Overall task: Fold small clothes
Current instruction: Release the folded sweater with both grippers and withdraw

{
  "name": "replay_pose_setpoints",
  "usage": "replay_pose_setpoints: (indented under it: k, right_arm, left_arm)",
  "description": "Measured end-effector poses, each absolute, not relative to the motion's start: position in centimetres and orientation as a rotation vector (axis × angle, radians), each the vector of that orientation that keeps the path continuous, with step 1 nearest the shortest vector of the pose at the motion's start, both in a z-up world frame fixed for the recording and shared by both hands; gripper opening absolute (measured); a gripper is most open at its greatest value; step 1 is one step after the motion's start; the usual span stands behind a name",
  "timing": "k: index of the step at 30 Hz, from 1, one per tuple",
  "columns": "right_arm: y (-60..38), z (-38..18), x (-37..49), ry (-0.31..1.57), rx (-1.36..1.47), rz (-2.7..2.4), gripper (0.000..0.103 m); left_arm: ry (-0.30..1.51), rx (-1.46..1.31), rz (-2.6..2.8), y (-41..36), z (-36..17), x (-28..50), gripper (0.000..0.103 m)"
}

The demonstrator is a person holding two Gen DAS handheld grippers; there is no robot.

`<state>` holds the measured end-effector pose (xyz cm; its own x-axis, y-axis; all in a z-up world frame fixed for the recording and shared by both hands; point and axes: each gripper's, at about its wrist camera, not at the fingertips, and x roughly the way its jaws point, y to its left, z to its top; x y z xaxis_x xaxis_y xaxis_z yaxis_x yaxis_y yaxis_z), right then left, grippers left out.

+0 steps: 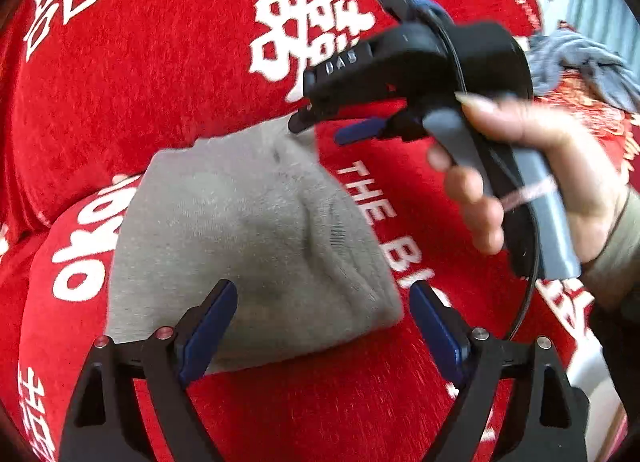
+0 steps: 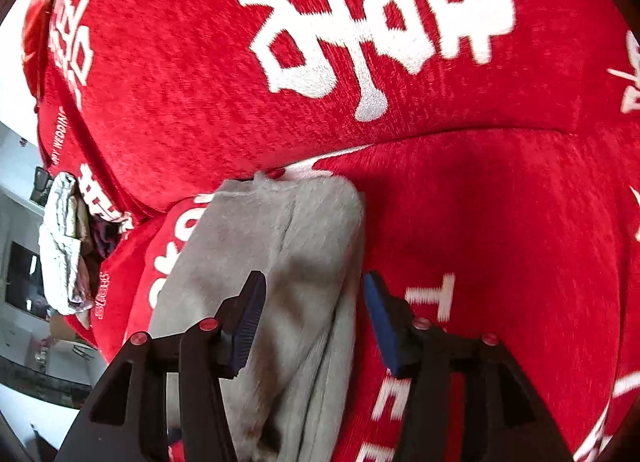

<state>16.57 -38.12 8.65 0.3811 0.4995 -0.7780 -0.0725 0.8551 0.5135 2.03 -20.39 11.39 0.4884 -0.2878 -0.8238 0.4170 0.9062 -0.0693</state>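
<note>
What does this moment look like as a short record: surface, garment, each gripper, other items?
surface: red cover with white lettering, creased
garment: grey sock, folded, lying on the cover
left gripper: open, jaws wide, over the sock's near edge, not pressing it
right gripper: open, nothing clamped; held by a hand in the left wrist view
other items: grey cloth at the far right; crumpled white and dark clothes at the cover's left edge
fold: appears done, both grippers off the sock

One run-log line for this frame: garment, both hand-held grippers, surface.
garment: grey sock lying folded | left hand-held gripper: open, above sock | right hand-held gripper: open, not gripping | surface: red printed blanket
</note>
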Motion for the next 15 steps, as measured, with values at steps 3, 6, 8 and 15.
replay_pose_setpoints:
  k: [3, 6, 8, 15]
  right_arm:
    - [-37.8, 9.6, 14.1, 1.11, 0.426, 0.388, 0.058]
    - [-36.8, 9.8, 11.6, 1.108, 0.413, 0.417, 0.058]
    - [-36.1, 9.8, 10.0, 1.11, 0.414, 0.435, 0.058]
    - [-33.1, 8.8, 8.1, 1.068, 0.327, 0.387, 0.033]
  left_arm:
    - [0.932, 0.159, -0.434, -18.8, 12.7, 1.0, 0.088]
    - [0.927, 0.131, -0.421, -16.4, 13.3, 0.8, 0.088]
    - [0.93, 0.098, -0.391, -14.4, 13.5, 1.2, 0.088]
    - [1.003, -0.058, -0.224, -8.8, 11.2, 4.7, 0.088]
